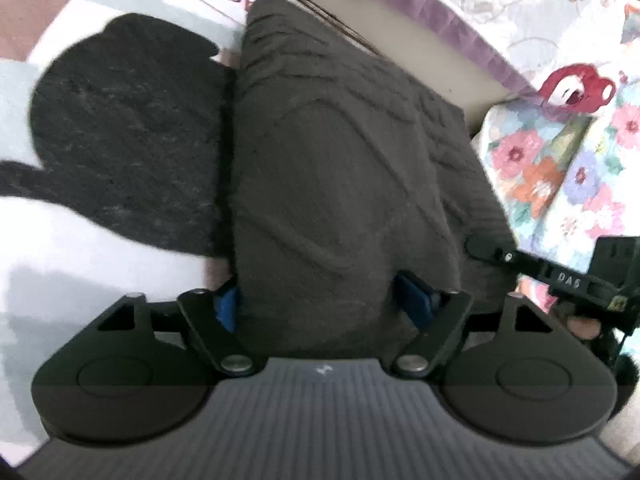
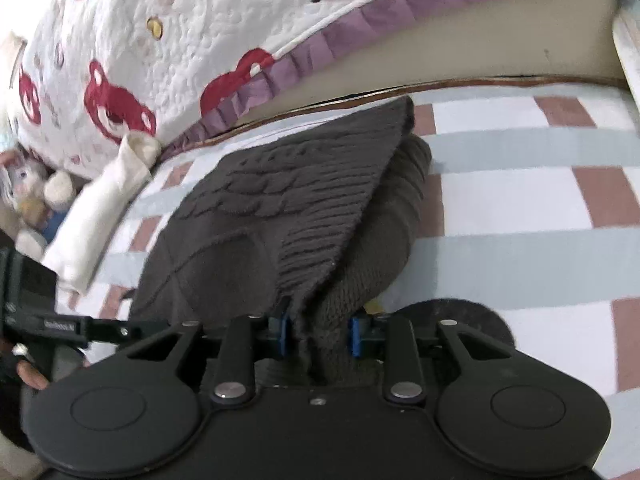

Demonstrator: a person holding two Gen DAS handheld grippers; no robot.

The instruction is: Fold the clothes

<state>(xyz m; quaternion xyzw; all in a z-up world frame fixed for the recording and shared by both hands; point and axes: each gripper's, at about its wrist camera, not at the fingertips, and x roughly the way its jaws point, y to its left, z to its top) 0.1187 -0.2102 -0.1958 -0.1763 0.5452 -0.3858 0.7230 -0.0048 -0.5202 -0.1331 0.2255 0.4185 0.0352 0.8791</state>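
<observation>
- Nearest in the left wrist view: left gripper [image 1: 320, 300], blue pads spread wide, with a thick bunch of the dark grey-brown knitted sweater [image 1: 340, 160] filling the gap between them; seemingly gripping that bunch, though how firmly cannot be told.
- Nearest in the right wrist view: right gripper [image 2: 318, 338], blue pads set narrow and closed on the sweater's [image 2: 280, 220] ribbed edge, several layers pinched together.
- Just past the pads: sweater stretching straight ahead from both tools, long axis running near to far, cable-knit face up, far end close to the edge of the mattress.
- Judged from this: both near corners held and neither hand clearly nearer, so the coming fold likely carries the near edge forward over the far end, along that axis.
- Left of the sweater in the left view: a black garment [image 1: 128, 132] lying flat on the checked bedsheet [image 1: 80, 232], touching the sweater's side.
- Farther off: a white quilt [image 2: 180, 40] with red bear prints and a purple frill, draped above the sheet [image 2: 520, 200].
- Far left in the right view: a white cloth [image 2: 100, 216] and a soft toy [image 2: 36, 196], well apart from the work.
</observation>
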